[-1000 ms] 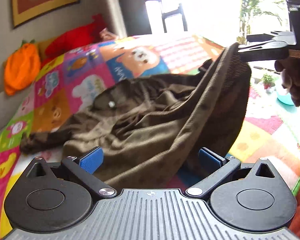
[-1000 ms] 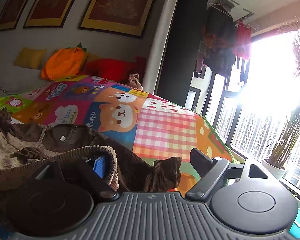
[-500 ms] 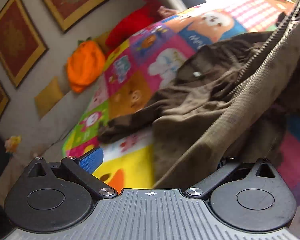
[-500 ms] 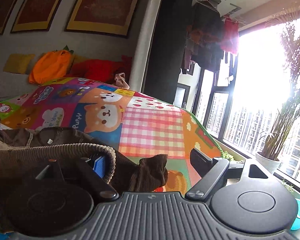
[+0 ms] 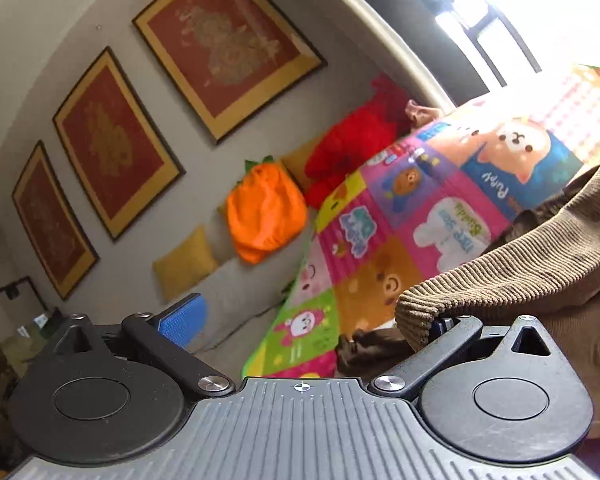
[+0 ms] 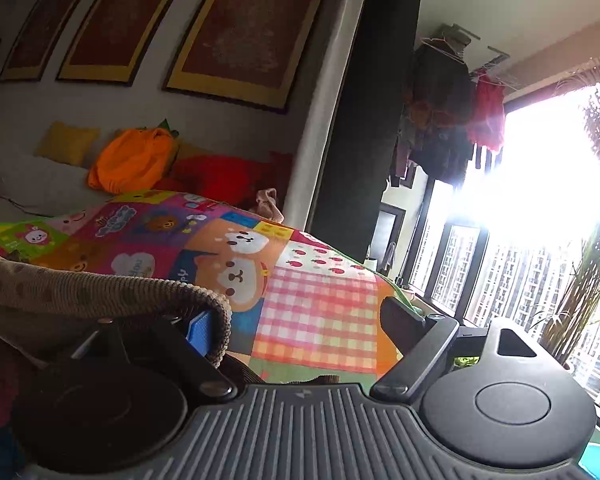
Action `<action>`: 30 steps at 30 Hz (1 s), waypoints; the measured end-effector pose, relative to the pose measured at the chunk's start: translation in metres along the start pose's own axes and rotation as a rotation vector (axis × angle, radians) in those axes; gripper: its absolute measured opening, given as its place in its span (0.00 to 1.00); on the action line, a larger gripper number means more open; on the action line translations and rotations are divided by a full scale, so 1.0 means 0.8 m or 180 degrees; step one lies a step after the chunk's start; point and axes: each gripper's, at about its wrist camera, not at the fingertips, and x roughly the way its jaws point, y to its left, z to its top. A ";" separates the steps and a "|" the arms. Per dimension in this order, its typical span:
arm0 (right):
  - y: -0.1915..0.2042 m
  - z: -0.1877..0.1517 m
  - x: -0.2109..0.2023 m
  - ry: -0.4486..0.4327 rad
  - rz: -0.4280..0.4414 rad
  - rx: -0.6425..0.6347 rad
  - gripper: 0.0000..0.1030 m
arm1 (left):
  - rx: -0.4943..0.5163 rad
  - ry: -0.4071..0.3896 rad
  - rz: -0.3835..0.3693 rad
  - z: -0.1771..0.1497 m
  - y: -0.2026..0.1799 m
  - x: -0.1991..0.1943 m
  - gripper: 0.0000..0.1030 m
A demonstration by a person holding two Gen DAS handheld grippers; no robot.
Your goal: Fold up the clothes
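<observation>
While the left view alone shows the ribbed hem of the garment (image 5: 512, 276) draped over one finger of the wide-spread left gripper (image 5: 312, 320), the right gripper (image 6: 300, 320), likewise wide, wears it beside open mat (image 6: 320, 312).

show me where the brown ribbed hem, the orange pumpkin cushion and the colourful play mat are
brown ribbed hem (image 5: 500, 276), left wrist view, on the ribbed band draped over one finger.
orange pumpkin cushion (image 5: 266, 216), left wrist view, middle of its orange body.
colourful play mat (image 6: 320, 308), right wrist view, on the bare pink checked patch.
</observation>
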 end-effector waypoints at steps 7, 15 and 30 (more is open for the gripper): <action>-0.004 -0.095 -0.012 0.0865 0.0187 -0.0014 0.83 | -0.0045 0.0886 -0.0654 -0.104 -0.041 -0.007 1.00; 0.003 -0.144 -0.065 0.1281 0.0857 -0.0593 0.90 | -0.0211 0.1214 -0.1272 -0.145 -0.016 -0.029 1.00; -0.055 -0.074 -0.078 0.0616 0.0917 0.0238 0.96 | -0.1213 0.0691 -0.1171 -0.104 0.061 -0.045 1.00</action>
